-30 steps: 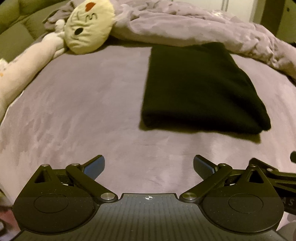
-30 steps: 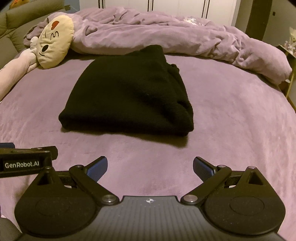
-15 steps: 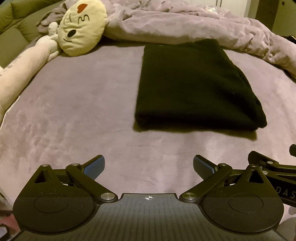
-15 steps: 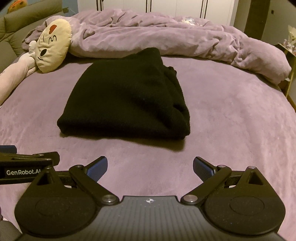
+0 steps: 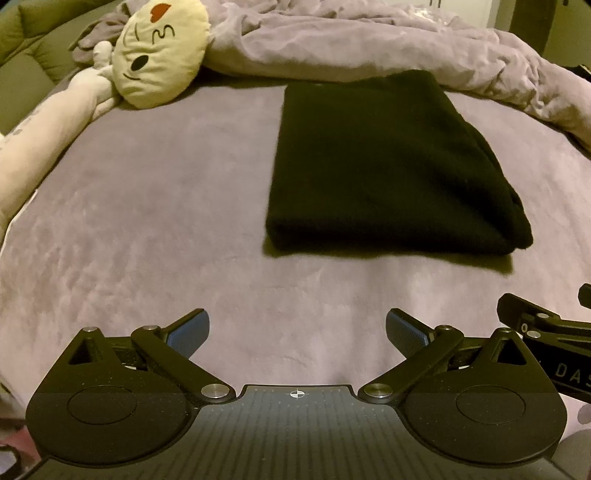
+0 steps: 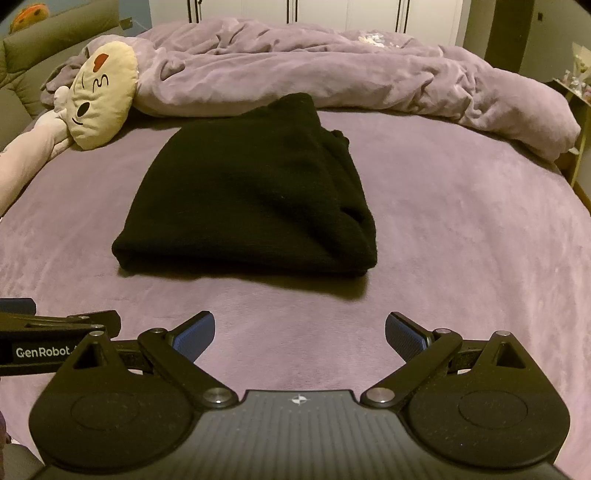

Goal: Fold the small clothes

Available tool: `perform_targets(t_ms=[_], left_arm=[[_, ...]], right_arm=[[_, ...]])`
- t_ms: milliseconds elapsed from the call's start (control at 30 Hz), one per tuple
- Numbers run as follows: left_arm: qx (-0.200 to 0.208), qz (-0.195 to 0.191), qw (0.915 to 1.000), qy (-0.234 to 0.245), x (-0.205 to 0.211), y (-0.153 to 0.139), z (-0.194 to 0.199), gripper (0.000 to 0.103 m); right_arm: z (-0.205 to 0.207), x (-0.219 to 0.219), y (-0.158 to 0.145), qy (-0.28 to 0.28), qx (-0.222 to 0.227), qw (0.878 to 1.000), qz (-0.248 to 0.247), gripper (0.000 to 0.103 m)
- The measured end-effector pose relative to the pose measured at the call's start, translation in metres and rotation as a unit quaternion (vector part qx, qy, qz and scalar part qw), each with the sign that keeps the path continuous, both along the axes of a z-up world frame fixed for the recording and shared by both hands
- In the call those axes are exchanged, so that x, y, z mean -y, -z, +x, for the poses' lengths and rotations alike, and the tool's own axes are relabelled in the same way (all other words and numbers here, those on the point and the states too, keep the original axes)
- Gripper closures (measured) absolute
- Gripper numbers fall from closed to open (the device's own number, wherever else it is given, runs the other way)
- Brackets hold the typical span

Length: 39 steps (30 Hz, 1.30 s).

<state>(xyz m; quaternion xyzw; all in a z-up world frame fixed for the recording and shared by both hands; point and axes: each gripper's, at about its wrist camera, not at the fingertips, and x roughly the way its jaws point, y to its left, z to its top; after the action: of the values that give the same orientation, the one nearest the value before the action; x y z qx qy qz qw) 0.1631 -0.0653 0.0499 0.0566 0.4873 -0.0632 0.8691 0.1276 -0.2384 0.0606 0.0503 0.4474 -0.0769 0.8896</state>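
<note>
on the purple bed [image 6: 461, 229] — folded black garment [image 6: 251, 199] lying flat, left tool [image 5: 297, 328] and right tool [image 6: 300, 328] both spread, empty

Ahead of me: purple bedsheet [image 6: 461, 229] w/ rumpled purple duvet [image 6: 332, 74] along far edge. Cream plush face pillow [image 6: 101, 96] far left, its long pale body [image 5: 40, 129] trailing nearer. White closet doors [image 6: 332, 14] behind.

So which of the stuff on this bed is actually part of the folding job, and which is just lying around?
Part of the job:
- black garment, folded flat on the bed cover
- left gripper, open, empty
- right gripper, open, empty

Just lying about:
- cream plush toy with a face
- rumpled purple duvet behind the garment
- purple bed cover
</note>
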Motion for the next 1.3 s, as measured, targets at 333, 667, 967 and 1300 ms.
perform_targets(t_ms=[333, 667, 967, 1300], left_arm=[[-0.001, -0.004, 1.0000, 0.001, 0.002, 0.000, -0.004, 0.000], [-0.002, -0.003, 1.0000, 0.001, 0.006, 0.000, -0.005, 0.000], [-0.004, -0.001, 1.0000, 0.003, 0.009, 0.001, -0.005, 0.000], [-0.003, -0.001, 1.0000, 0.003, 0.010, 0.002, -0.004, 0.000]], right_arm=[[-0.001, 0.003, 0.000, 0.005, -0.003, 1.000, 0.003, 0.004], [-0.001, 0.004, 0.001, 0.007, -0.003, 1.000, 0.005, 0.004], [-0.002, 0.006, 0.002, 0.010, -0.003, 1.000, 0.008, 0.004], [-0.001, 0.007, 0.001, 0.012, -0.003, 1.000, 0.010, 0.004]])
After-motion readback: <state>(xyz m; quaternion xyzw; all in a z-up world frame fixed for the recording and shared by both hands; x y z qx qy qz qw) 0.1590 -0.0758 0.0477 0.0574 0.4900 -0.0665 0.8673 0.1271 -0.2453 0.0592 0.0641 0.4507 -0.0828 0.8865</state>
